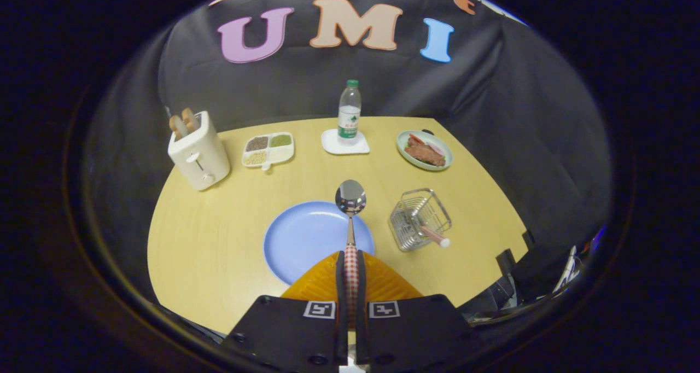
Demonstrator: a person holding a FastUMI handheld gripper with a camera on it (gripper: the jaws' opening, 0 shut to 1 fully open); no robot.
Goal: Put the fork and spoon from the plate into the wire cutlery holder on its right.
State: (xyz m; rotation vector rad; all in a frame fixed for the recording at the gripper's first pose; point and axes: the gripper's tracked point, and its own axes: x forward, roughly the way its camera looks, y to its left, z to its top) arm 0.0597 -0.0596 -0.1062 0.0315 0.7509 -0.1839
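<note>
One utensil is already sitting in the wire cutlery holder (420,219), its pale handle sticking out toward the near edge of the surface (219,242); judging by the task, that is the fork. The gripper (350,263) is carrying the spoon (350,198), its fingers clenching the checked handle between them, bowl raised above the far rim of the blue plate (306,242). The plate is looking bare otherwise. Remaining, I judge: swinging the spoon right toward the holder and dropping it in.
</note>
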